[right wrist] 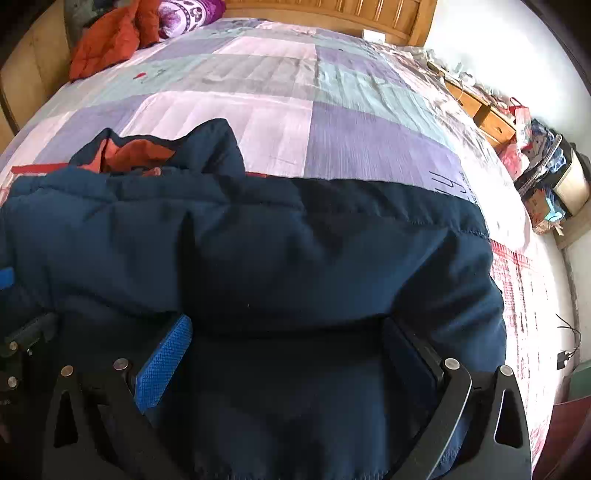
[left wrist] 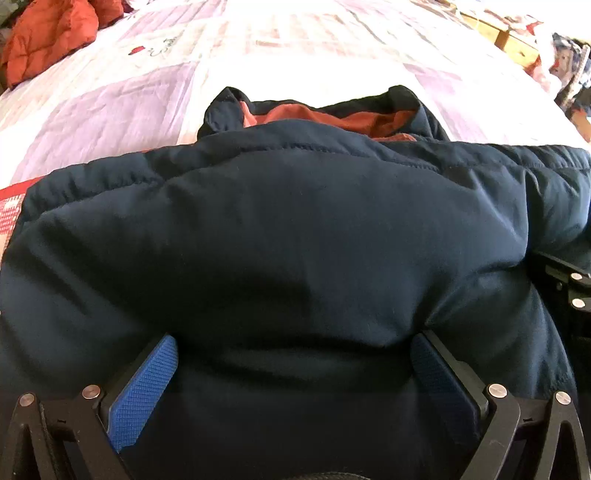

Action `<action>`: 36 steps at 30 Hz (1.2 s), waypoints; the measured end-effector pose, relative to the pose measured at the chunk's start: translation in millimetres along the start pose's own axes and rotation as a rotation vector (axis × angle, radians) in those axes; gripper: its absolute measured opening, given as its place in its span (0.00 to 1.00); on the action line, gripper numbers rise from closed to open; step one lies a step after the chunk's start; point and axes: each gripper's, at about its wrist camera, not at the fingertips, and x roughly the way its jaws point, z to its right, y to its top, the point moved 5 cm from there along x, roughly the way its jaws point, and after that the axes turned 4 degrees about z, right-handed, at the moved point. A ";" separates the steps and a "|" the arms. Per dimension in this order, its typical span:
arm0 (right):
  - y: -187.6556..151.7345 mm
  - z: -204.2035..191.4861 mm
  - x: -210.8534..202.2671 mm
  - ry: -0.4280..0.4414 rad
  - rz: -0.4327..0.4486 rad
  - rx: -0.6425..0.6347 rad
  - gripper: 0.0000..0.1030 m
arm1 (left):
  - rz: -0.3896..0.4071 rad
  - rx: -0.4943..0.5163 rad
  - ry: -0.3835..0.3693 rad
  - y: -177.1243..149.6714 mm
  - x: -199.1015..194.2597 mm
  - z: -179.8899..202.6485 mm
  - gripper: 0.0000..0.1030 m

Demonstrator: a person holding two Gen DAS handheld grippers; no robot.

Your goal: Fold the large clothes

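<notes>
A navy padded jacket lies bunched on the bed, its collar with orange lining at the far side. My left gripper is open, its blue pads spread wide around a thick fold of the jacket's near edge. My right gripper is open in the same way, just to the right, with jacket bulk between its pads. Each gripper shows at the edge of the other's view: the right gripper's black frame and the left gripper's black frame.
The patchwork quilt stretches beyond the jacket. An orange-red jacket lies at the far left corner. A wooden headboard stands behind, a wooden nightstand and cluttered bags to the right.
</notes>
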 end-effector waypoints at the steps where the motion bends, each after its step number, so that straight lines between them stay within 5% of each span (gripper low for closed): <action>1: 1.4 0.6 0.7 -0.003 0.001 -0.001 1.00 | 0.001 0.003 0.004 0.5 0.6 0.4 1.00; 15: 17.1 25.0 15.1 0.012 -0.006 0.046 1.00 | -0.015 -0.065 0.019 35.6 30.1 -35.1 1.00; 21: 16.4 95.8 20.6 -0.090 -0.004 0.166 1.00 | -0.030 -0.137 0.090 41.9 42.4 -96.1 1.00; 23: 13.2 117.4 27.7 -0.060 -0.022 0.206 0.99 | -0.046 -0.162 0.128 43.0 47.0 -118.5 1.00; 25: 8.4 139.7 31.5 -0.173 -0.052 0.206 1.00 | -0.068 -0.180 0.155 44.2 50.1 -135.1 1.00; 27: 1.0 166.1 29.3 -0.156 -0.061 0.321 1.00 | -0.090 -0.196 0.179 45.9 48.3 -150.0 1.00; 29: -2.2 176.3 11.0 -0.109 -0.002 0.367 0.97 | -0.082 -0.203 0.198 45.5 35.7 -158.0 1.00; 32: -7.9 154.9 -41.0 -0.081 0.157 0.243 0.97 | 0.055 -0.145 0.128 28.6 -22.0 -135.9 1.00; 36: -52.7 70.4 -112.7 0.102 0.310 0.078 0.97 | 0.109 -0.046 0.009 -33.5 -76.0 -60.9 1.00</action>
